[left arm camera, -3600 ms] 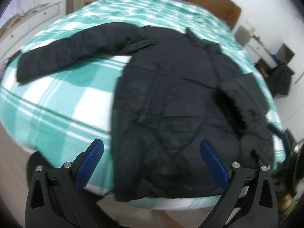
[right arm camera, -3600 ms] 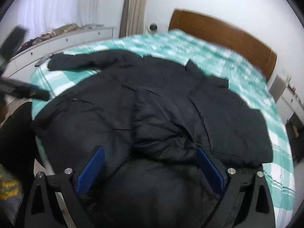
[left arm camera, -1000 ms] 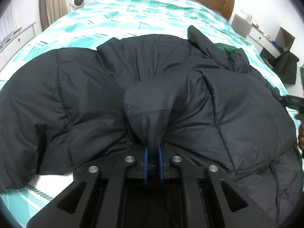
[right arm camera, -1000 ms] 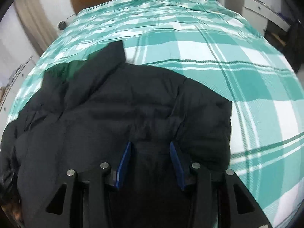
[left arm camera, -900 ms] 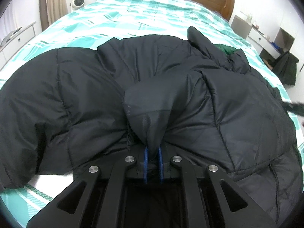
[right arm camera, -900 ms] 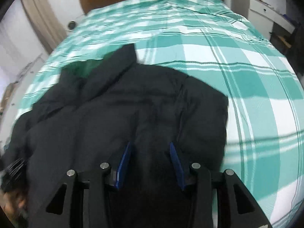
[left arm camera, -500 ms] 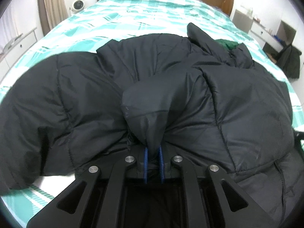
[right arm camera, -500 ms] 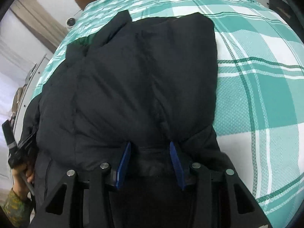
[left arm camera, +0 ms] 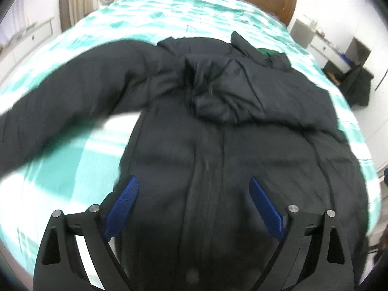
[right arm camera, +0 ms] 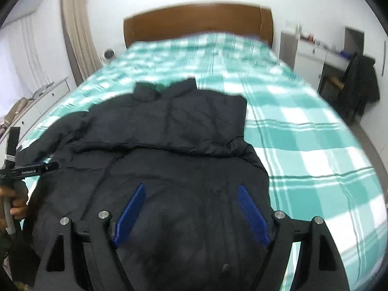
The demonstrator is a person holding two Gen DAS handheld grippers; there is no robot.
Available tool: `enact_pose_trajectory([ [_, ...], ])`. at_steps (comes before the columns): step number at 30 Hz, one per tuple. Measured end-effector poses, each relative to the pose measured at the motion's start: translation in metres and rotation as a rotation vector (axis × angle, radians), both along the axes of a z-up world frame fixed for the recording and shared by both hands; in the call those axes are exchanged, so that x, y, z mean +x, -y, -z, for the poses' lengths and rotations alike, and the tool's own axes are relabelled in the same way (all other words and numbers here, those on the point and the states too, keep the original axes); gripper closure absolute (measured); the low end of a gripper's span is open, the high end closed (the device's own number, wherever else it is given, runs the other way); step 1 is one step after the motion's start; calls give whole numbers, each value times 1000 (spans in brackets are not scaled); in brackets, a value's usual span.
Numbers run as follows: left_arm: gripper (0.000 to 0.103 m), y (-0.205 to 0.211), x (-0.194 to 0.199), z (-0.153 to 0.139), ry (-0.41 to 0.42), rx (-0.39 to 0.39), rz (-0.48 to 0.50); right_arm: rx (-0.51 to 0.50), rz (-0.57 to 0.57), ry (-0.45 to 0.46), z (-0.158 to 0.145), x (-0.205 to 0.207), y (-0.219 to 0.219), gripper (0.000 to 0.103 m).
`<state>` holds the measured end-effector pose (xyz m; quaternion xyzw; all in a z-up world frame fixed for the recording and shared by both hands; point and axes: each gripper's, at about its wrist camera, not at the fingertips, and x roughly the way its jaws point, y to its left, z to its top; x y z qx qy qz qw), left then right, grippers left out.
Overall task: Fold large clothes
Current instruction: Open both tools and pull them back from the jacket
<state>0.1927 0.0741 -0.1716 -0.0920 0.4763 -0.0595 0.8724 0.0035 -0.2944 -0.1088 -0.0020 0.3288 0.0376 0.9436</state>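
A large black puffer jacket (left arm camera: 218, 133) lies face up on the green-and-white checked bed (left arm camera: 72, 169). Its right sleeve (right arm camera: 184, 121) is folded across the chest. Its left sleeve (left arm camera: 72, 84) stretches out to the left over the bedspread. My left gripper (left arm camera: 194, 206) is open and empty above the jacket's lower front. My right gripper (right arm camera: 191, 208) is open and empty above the jacket's hem area. The left gripper also shows at the left edge of the right wrist view (right arm camera: 29, 169).
A wooden headboard (right arm camera: 198, 24) stands at the far end of the bed. White drawers (right arm camera: 43, 94) and a curtain (right arm camera: 77, 36) are on the left. A desk (right arm camera: 312, 51) and a chair with a dark coat (right arm camera: 361, 80) are on the right.
Both grippers let go of the jacket, opened wide and pulled back. The right sleeve now lies folded across the chest; the left sleeve stretches out to the left again.
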Motion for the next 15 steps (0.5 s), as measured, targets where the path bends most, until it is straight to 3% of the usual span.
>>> enact_pose_trajectory([
  [2,10,-8,-18,-1,-1,-21,-20,-33,-12,65,-14,-15,-8,22],
  [8,10,-40,-46,-3,16,14,-121,-57,-106,258,-62,-54,-46,21],
  [11,9,-62,-49,1,3,2,-177,-80,-162,279,-66,-51,-74,19],
  [15,9,-88,-51,7,-24,3,-253,-76,-231,240,-52,-50,-103,19],
])
